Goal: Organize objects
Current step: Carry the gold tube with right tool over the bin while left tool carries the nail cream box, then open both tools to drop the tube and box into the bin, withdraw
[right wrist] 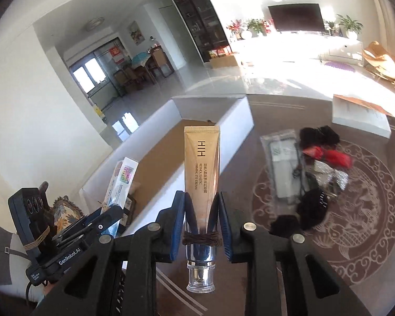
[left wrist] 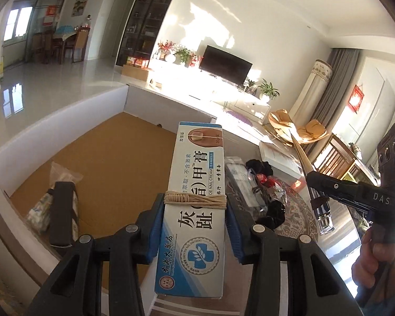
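Observation:
My left gripper (left wrist: 194, 208) is shut on a white and blue nail cream box (left wrist: 197, 163) with pale twine wound round it, held in the air over the near wall of a white-walled open carton (left wrist: 52, 121) with a brown floor. My right gripper (right wrist: 201, 210) is shut on a gold eye cream tube (right wrist: 201, 163), clear cap toward the camera and brown twine at its neck. In the left wrist view the right gripper (left wrist: 320, 184) holds the tube (left wrist: 300, 155) at the right. The right wrist view shows the left gripper (right wrist: 110, 212) with its box (right wrist: 122, 181) at the lower left.
Inside the carton lie a clear bag packet (left wrist: 63, 173) and a dark flat item (left wrist: 63, 210). On the glass table with the round ornate pattern (right wrist: 368, 210) sits a pile: a plastic-wrapped packet (right wrist: 281, 163), black hair ties (right wrist: 318, 134), a red item (right wrist: 334, 156). A white booklet (right wrist: 360, 117) lies beyond.

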`<control>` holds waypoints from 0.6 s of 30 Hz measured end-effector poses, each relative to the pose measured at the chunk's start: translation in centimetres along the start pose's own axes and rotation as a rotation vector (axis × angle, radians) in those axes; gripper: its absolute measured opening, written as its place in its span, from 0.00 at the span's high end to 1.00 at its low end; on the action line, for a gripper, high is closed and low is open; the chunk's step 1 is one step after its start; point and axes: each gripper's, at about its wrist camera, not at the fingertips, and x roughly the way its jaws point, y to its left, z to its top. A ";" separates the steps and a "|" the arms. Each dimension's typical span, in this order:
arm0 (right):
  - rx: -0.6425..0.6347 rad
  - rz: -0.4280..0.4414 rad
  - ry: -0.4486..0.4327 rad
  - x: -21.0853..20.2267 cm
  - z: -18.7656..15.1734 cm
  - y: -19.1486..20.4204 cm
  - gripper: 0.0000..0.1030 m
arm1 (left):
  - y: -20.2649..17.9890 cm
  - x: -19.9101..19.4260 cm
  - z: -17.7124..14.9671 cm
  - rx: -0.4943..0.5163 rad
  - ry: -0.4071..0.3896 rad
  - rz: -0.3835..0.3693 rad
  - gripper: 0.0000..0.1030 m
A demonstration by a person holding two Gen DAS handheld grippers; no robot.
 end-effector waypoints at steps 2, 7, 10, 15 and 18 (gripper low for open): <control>-0.058 0.046 -0.006 3.1 1.5 4.0 0.75 | 2.7 0.3 1.8 -0.007 0.003 0.090 0.58; -0.150 0.085 0.039 11.4 2.7 10.8 0.74 | 8.1 4.2 3.1 -0.017 0.133 0.249 0.57; -0.156 0.057 0.123 15.4 1.9 11.9 0.67 | 9.6 6.8 2.3 0.000 0.241 0.325 0.45; -0.099 0.027 0.064 13.7 0.1 9.1 0.23 | 9.1 5.1 0.9 0.017 0.166 0.377 0.22; -0.153 -0.079 0.015 10.9 -2.3 5.7 0.11 | 7.2 3.2 0.0 0.010 0.108 0.323 0.21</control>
